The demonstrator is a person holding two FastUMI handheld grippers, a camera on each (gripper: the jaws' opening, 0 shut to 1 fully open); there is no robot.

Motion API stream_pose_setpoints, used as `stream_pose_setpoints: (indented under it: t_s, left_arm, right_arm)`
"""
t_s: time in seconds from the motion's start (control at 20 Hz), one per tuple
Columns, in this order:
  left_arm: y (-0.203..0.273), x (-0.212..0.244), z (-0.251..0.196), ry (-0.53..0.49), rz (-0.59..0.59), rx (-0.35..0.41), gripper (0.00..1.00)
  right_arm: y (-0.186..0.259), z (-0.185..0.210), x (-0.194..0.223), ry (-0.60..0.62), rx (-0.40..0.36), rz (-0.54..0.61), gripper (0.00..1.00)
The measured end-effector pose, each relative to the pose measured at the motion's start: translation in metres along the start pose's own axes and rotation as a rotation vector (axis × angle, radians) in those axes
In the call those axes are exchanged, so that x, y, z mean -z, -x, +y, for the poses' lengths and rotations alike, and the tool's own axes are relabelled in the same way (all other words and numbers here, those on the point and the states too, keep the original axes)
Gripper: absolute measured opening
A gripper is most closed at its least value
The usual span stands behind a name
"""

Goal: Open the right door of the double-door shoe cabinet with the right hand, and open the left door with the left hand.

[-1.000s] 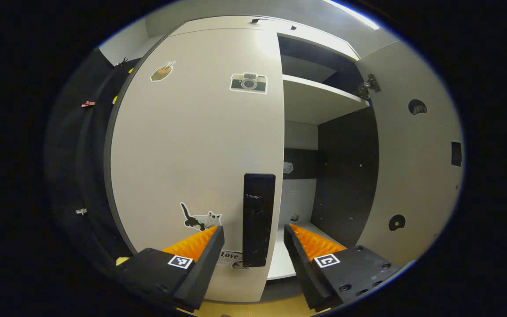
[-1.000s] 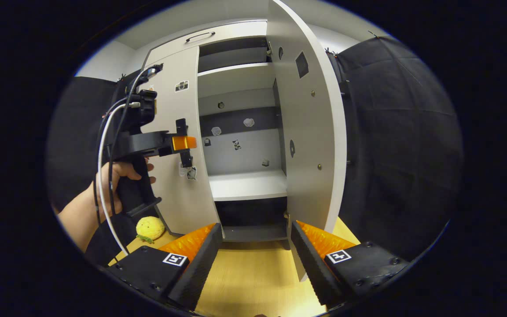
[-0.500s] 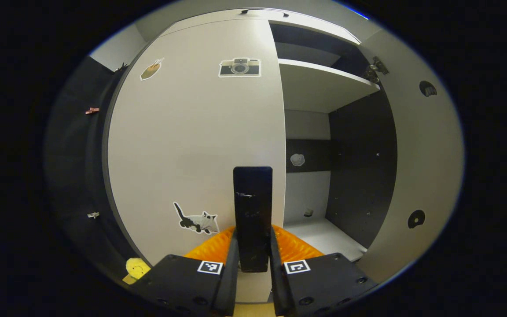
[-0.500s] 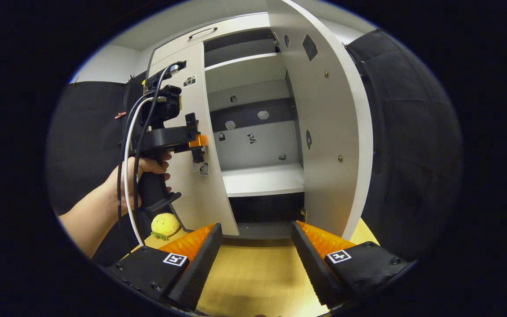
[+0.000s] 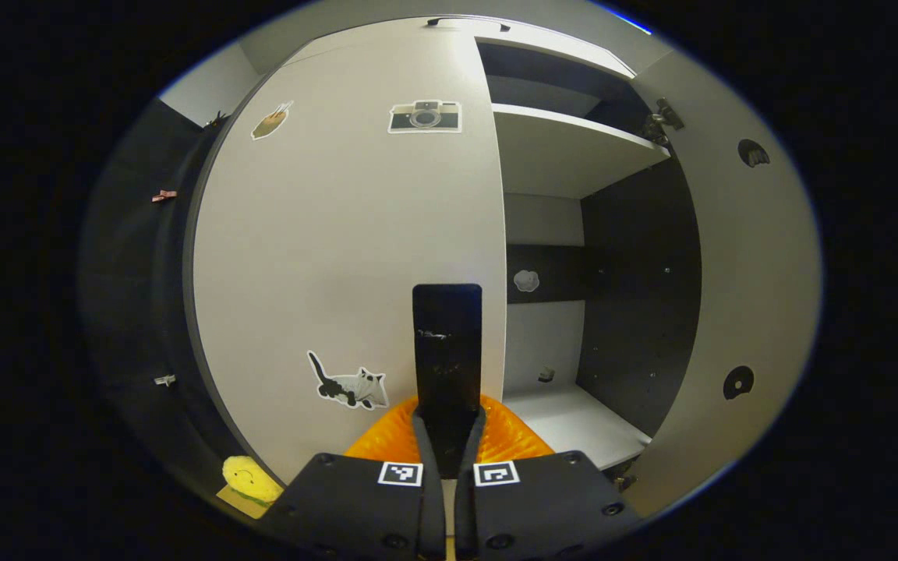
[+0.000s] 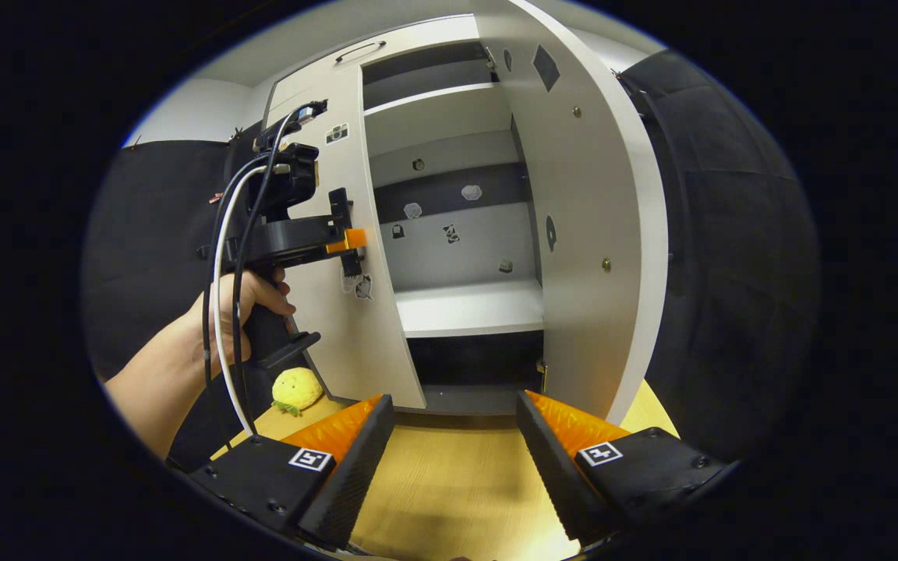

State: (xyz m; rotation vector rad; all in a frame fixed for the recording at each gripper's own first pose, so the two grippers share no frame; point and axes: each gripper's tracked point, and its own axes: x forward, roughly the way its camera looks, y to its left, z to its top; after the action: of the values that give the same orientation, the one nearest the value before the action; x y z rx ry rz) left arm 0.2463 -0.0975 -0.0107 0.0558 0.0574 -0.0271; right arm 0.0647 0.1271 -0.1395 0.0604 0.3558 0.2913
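Left gripper view, nearest the lens: the left gripper (image 5: 449,425) is clenched on the black handle (image 5: 447,351) of the left door (image 5: 340,249), one finger pressing each side of the handle's lower end. The handle stands upright along the door's free right edge. The left door appears closed or nearly so; its pale front carries a cat sticker (image 5: 348,386) low down, a camera sticker (image 5: 424,117) near the top and a smaller sticker (image 5: 271,123) at upper left. A yellow plush toy (image 5: 246,475) lies on the floor at the door's lower left corner. Beyond the door edge, the open right half of the shoe cabinet (image 5: 566,156) shows a white shelf, a dark side wall and a white lower shelf. The right door (image 5: 737,273) stands swung outward at the right, its inner face and a hinge visible.

Right gripper view, nearest the lens: the right gripper (image 6: 455,425) is released, fingers well apart, holding nothing, above a wooden floor (image 6: 449,483). Farther off at left, a hand (image 6: 242,312) grips the other gripper's handle, with cables running up from it; its fingers meet the left door's handle. Beyond, the right door stands wide open, edge toward the camera, and stickers dot the cabinet's back wall.
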Motion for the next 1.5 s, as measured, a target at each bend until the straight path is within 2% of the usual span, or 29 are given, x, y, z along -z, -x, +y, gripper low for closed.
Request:
stream_pose_setpoints:
  t_s: [0.3, 0.7, 1.0, 1.3, 1.5]
  left_arm:
    - [0.008, 0.0, 0.003, 0.01, 0.006, 0.021, 0.1]
    - [0.031, 0.001, 0.013, 0.036, 0.007, 0.071, 0.1]
    - [0.042, 0.003, 0.023, 0.048, -0.008, 0.12, 0.1]
    - [0.063, 0.002, 0.04, 0.023, -0.035, 0.116, 0.08]
    - [0.072, 0.004, 0.056, 0.012, -0.036, 0.096, 0.09]
  right_arm:
    - [0.003, 0.002, -0.005, -0.004, 0.018, -0.014, 0.99]
    - [0.021, 0.035, 0.004, 0.009, 0.048, -0.011, 0.99]
    - [0.042, 0.053, 0.005, 0.041, 0.123, -0.062, 0.99]
    - [0.064, 0.067, 0.012, 0.017, 0.176, -0.104, 0.99]
    - [0.069, 0.08, 0.017, 0.019, 0.182, -0.103, 0.99]
